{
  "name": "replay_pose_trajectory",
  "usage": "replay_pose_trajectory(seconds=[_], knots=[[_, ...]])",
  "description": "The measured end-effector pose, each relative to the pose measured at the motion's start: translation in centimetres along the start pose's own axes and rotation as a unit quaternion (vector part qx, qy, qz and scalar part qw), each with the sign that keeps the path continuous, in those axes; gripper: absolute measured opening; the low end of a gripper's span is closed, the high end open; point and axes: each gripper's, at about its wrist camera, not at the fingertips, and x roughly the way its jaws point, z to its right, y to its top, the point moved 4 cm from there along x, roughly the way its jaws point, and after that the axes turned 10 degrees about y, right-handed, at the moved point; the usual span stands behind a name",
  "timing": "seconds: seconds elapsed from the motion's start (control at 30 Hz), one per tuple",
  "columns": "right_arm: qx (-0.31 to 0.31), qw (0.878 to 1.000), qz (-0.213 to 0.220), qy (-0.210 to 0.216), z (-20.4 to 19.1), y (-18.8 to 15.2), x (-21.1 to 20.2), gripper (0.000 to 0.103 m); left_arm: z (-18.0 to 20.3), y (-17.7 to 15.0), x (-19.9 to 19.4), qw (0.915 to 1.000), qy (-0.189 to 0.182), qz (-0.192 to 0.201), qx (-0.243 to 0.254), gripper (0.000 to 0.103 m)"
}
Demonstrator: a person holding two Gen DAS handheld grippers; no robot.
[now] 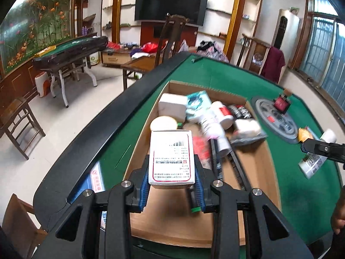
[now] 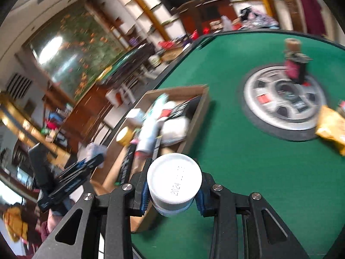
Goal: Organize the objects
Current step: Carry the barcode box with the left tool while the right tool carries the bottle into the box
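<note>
cardboard box (image 1: 262, 164) at frame centre: your left gripper (image 1: 172, 185) clamps the white carton (image 1: 171, 157); lower before releasing. right gripper (image 2: 173, 194) grips the white-capped bottle (image 2: 174, 180).

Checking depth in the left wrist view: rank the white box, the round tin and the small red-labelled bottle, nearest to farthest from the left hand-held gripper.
1. White box: clamped in the left hand-held gripper.
2. Round tin: just beyond the box, inside the carton.
3. Red-labelled bottle: far right, on the table's centre disc.

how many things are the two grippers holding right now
2: a white printed box in the left gripper above the cardboard tray, and a white-capped bottle in the right gripper.
</note>
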Motion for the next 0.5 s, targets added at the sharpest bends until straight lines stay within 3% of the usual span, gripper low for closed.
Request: replay_pose_trajectory(seconds=[0.23, 0.5], knots=[[-0.033, 0.996, -0.079, 0.002, -3.3, -0.7, 5.8, 0.038, -1.2, -1.1, 2.6, 0.9993, 0.01, -0.035, -0.008, 0.034], [-0.056, 0.988, -0.141, -0.039, -3.6, -0.9, 11.2, 0.038, -1.1, -1.1, 2.2, 0.9997, 0.009, -0.023, 0.006, 0.036]])
